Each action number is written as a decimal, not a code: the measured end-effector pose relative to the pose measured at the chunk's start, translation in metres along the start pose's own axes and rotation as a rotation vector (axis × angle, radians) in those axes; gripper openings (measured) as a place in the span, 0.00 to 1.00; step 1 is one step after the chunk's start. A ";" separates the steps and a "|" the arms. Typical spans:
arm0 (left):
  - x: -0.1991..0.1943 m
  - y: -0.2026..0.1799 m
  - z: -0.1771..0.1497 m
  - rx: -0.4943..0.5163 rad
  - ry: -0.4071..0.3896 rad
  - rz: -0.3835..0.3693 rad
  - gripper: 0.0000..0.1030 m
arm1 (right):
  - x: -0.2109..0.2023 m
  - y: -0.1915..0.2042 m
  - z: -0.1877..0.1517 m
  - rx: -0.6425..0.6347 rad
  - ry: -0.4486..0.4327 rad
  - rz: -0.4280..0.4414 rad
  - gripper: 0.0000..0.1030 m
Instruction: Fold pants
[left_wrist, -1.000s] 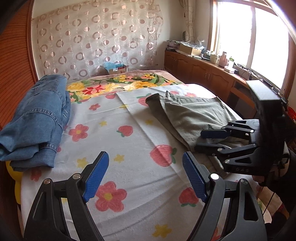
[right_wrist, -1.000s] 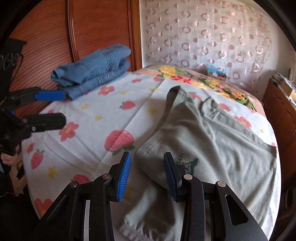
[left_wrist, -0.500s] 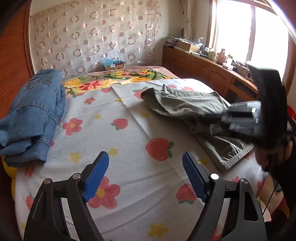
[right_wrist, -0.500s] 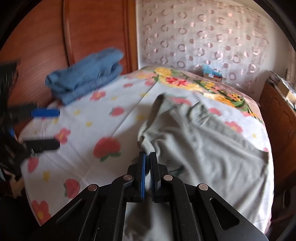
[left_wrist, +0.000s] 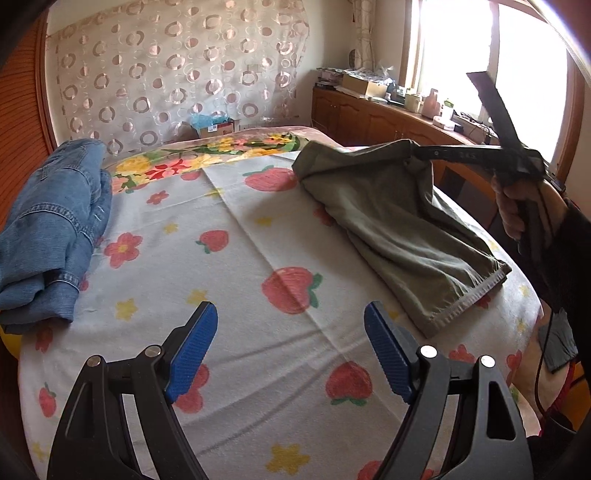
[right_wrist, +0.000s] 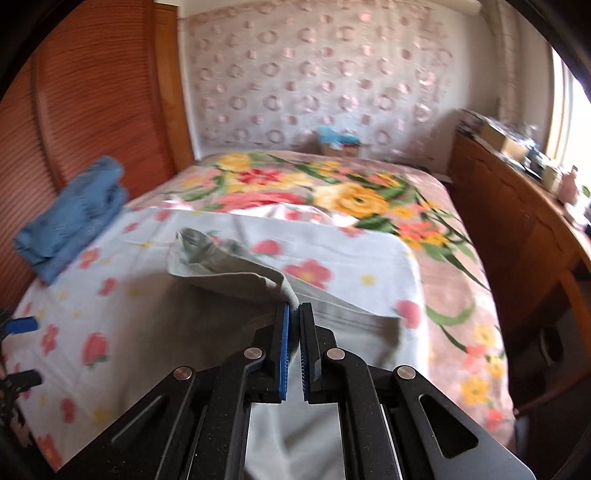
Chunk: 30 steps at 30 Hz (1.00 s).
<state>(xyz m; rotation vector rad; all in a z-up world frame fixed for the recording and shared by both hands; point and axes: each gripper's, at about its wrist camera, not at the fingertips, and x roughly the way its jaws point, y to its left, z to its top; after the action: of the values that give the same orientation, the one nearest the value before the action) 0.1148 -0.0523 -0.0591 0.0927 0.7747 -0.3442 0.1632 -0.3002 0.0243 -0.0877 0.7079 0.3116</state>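
Right wrist view: right tool (right_wrist: 293, 314) pinches the olive pants (left_wrist: 399, 221) by a thin edge fold, lifted over the bed's (left_wrist: 240, 240) right side; fabric may slip free; left tool (left_wrist: 291, 343) gapes wide, empty.

- A fold of the grey-green pants (right_wrist: 236, 284) is pinched between the slightly parting jaws of the right gripper (right_wrist: 293, 314) and lifted off the strawberry-print sheet (right_wrist: 351, 258).
- Folded blue jeans (right_wrist: 70, 218) are seen by the bed's left edge.
- The view is blurred.
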 end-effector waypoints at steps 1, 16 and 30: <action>0.001 -0.002 0.000 0.003 0.002 -0.001 0.80 | 0.001 0.001 0.000 0.015 0.005 -0.008 0.10; 0.030 -0.020 0.010 0.027 0.050 -0.036 0.80 | 0.035 0.012 -0.005 -0.014 0.048 0.020 0.24; 0.041 -0.043 0.018 0.075 0.063 -0.047 0.80 | 0.044 -0.042 0.018 0.024 0.056 -0.094 0.03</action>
<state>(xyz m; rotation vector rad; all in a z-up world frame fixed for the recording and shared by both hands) 0.1392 -0.1075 -0.0729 0.1564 0.8275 -0.4165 0.2187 -0.3259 0.0081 -0.1068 0.7606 0.2111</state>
